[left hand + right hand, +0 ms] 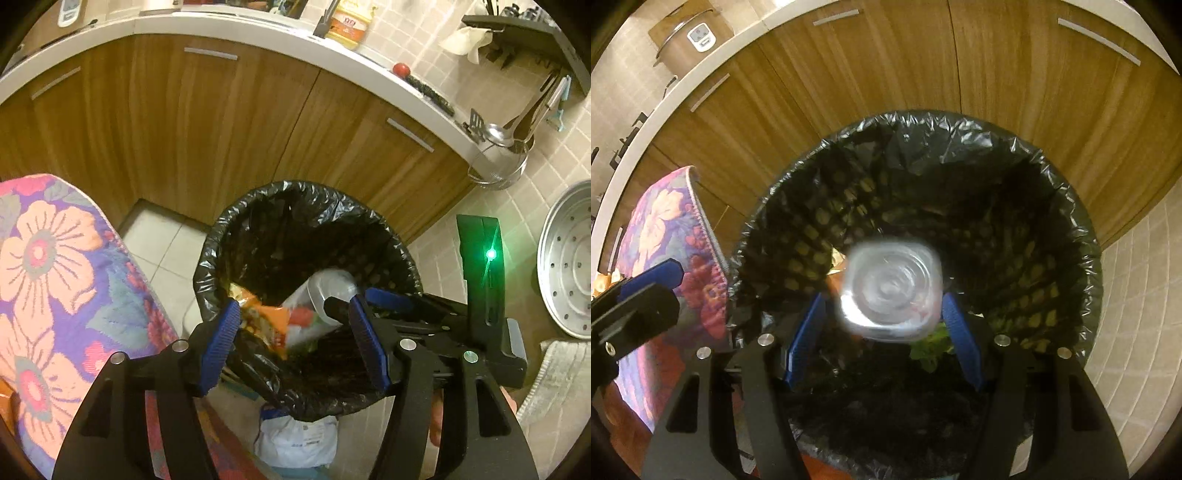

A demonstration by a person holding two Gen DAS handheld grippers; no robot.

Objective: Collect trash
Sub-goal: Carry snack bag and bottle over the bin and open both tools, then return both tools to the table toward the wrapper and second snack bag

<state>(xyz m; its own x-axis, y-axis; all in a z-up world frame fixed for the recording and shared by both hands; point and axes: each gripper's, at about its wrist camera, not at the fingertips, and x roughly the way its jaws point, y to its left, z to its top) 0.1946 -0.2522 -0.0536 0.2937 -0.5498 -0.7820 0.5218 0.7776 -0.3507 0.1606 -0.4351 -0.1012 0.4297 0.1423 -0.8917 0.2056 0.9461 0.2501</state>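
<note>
A trash bin lined with a black bag [295, 206] stands on the floor by the wooden cabinets; it fills the right wrist view [960, 155]. My left gripper [295, 328] is open above the bin's near rim, and an orange snack wrapper [266, 325] hangs off its left finger [221, 339], falling loose. My right gripper [882, 321] is open over the bin mouth. A clear plastic bottle [890, 291], blurred, sits between its fingers, base toward the camera; it also shows in the left wrist view [325, 295] tipping into the bin.
A flower-patterned cloth [55, 280] covers something left of the bin. A white plastic bag [295, 443] lies on the floor below the bin. A metal steamer tray [569, 266] leans at the right. The counter [258, 26] holds bottles and utensils.
</note>
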